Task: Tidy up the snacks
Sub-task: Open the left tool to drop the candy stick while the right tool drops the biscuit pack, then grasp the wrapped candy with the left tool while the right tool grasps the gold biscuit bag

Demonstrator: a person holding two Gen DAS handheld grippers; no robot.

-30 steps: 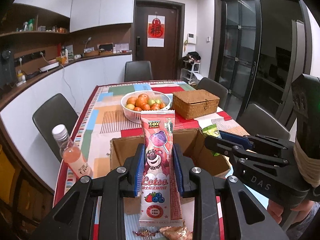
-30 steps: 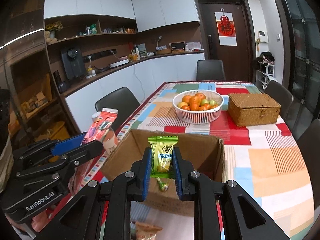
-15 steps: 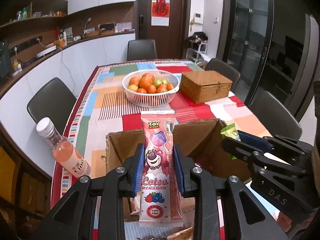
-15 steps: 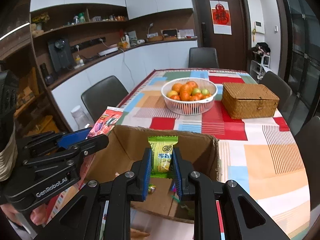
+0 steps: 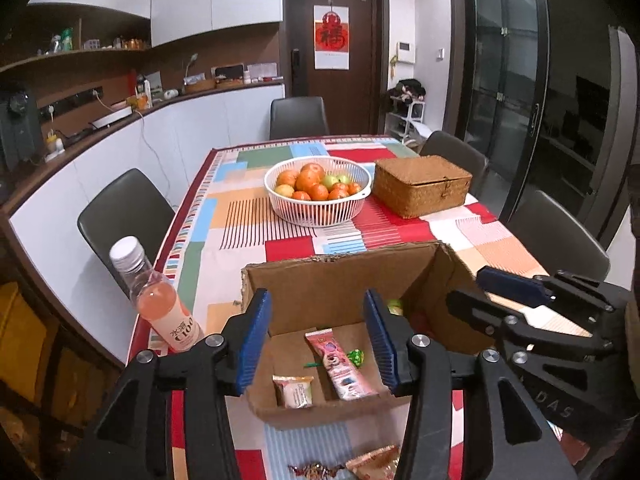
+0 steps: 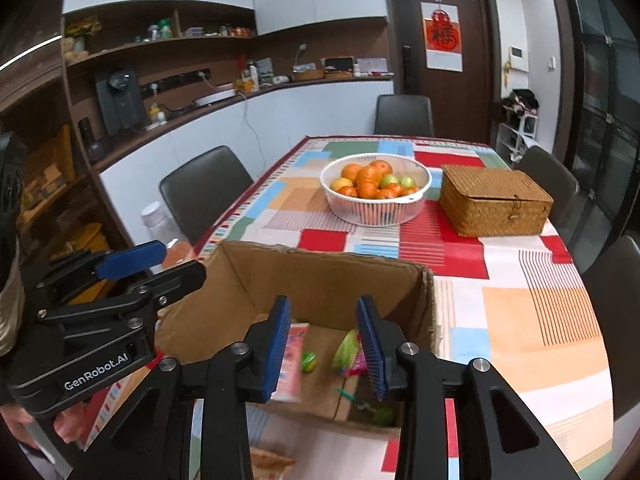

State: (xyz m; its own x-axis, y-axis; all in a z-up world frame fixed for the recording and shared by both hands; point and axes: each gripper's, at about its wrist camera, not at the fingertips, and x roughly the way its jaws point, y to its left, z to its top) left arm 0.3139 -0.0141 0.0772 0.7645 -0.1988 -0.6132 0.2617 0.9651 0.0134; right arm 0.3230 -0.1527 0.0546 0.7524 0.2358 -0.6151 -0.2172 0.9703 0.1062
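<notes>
— Snacks: where do they lie?

— Inside the box (image 5: 328,300), which stands at the near end of the tabletop (image 5: 248,220). On its floor a pink packet (image 5: 340,364) lies flat, a small pale packet (image 5: 294,390) just beside it toward the near wall, and a green candy (image 5: 356,357) on its other side. From the right wrist, a green packet (image 6: 347,346) shows in the box too, blurred.

— And the left gripper (image 5: 318,344)?

— Over the box, jaws opening, nothing between the pads; the pink packet lies below them.

— The right gripper (image 6: 324,344)?

— Also over the box, jaws opening. The green packet is close by its right pad; I cannot tell whether they touch.

— Anything outside the box?

— A few wrapped sweets (image 5: 348,468) at the near edge. A bottle (image 5: 160,300) of pink drink stands at the left edge, a fruit basket (image 5: 318,190) mid-table, a wicker case (image 5: 422,186) beside it toward the right edge.
</notes>
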